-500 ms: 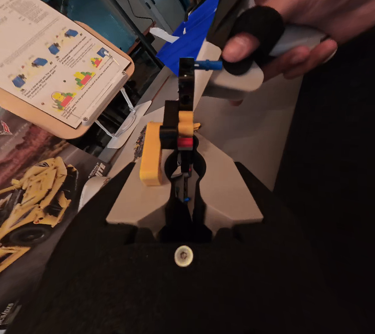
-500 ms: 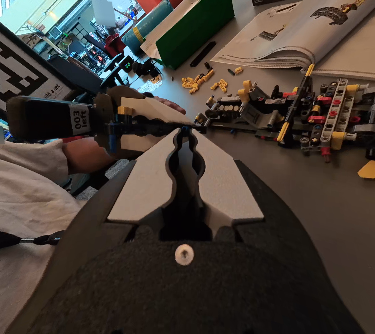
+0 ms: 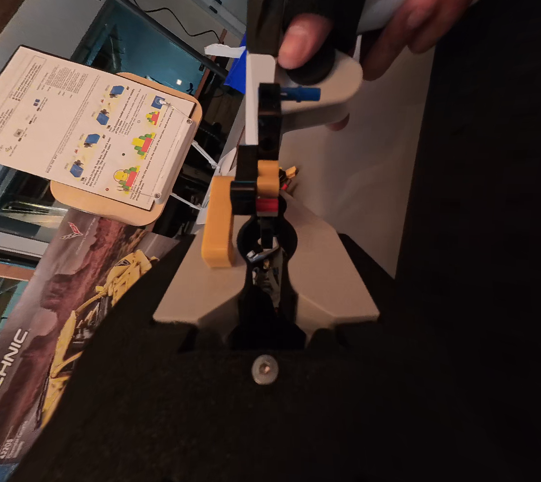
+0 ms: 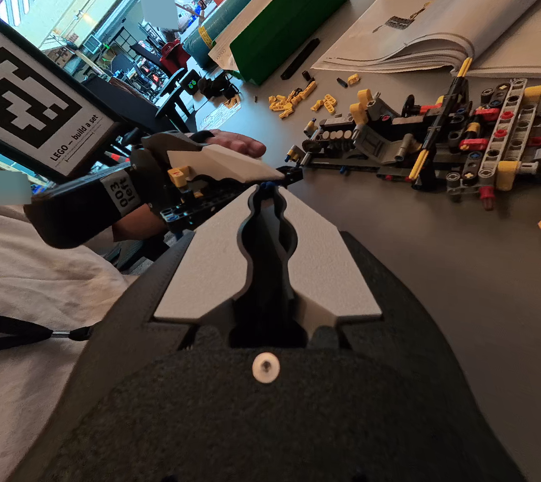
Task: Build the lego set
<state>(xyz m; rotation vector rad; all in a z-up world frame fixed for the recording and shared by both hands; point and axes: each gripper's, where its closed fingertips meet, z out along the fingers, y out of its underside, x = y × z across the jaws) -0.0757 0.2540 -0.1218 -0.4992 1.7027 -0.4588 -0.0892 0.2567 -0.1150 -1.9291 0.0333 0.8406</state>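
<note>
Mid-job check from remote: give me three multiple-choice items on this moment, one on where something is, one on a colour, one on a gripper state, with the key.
1. Where is the big grey-and-black partly built Lego chassis?
A. lying on the grey table
B. in the green bin
C. in the left gripper

2. What colour is the small pin at the right gripper tips?
A. red
B. blue
C. white

3. The left gripper is:
A. open and empty
B. shut on the black-and-yellow Lego sub-assembly
C. out of view

Key: 1 A, it rests on the tabletop; 2 B, blue in both views; 3 B, fingers clamp the piece.
</note>
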